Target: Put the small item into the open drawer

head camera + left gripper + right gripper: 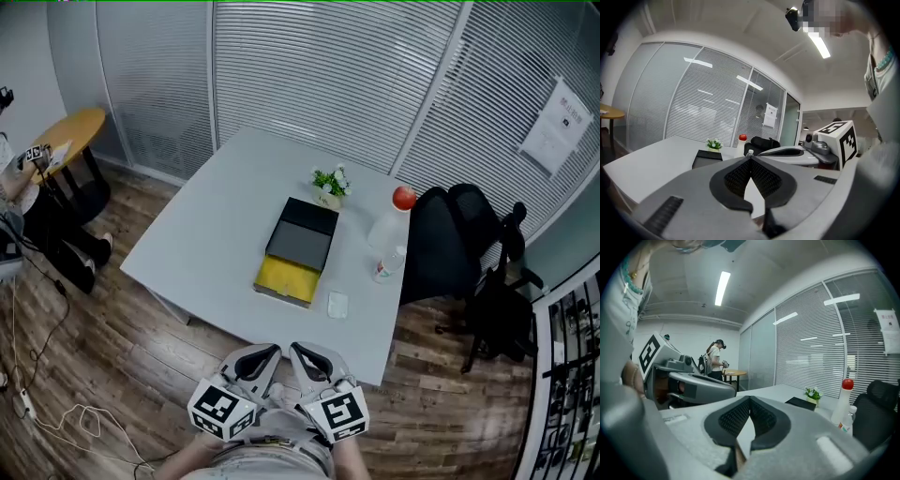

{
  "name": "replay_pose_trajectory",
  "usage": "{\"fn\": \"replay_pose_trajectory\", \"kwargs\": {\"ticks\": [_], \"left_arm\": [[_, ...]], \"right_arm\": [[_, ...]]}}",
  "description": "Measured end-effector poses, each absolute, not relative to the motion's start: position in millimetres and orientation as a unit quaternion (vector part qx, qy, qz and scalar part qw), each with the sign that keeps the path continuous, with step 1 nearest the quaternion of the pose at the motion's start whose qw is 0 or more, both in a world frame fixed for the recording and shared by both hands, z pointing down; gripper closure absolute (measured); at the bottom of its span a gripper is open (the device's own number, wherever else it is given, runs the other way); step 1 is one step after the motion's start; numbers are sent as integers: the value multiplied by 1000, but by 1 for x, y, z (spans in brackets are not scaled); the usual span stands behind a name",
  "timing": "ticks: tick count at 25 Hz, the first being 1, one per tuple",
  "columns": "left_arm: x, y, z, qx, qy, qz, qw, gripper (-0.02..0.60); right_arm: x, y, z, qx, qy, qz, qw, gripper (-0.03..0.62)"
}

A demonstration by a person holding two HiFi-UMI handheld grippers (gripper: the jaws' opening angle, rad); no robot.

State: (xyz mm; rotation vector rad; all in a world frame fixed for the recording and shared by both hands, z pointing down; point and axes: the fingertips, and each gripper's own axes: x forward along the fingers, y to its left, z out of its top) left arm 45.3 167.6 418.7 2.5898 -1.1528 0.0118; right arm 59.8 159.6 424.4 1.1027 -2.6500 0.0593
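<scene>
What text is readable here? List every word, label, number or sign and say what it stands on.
No text can be read.
Paper notice on the glass wall: print too small to read.
Label on the small bottle: too blurred to read.
Cubes on the left gripper and right gripper: black-and-white square marker patterns, no letters or numbers.

The left gripper [270,351] and right gripper [300,349] are grey, with black-padded jaws and white marker cubes [223,410].

Wood floor [122,323], slatted blinds [309,66], black chair [441,246]
</scene>
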Motion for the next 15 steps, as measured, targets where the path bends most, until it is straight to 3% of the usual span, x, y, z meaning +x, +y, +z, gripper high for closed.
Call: {"fn": "replay_pose_trajectory", "kwargs": {"ticks": [15], "left_arm": [[80, 107, 423, 900, -407, 6, 156, 584]], "right_arm": [[91, 99, 424, 366, -920, 17, 142, 591]]}}
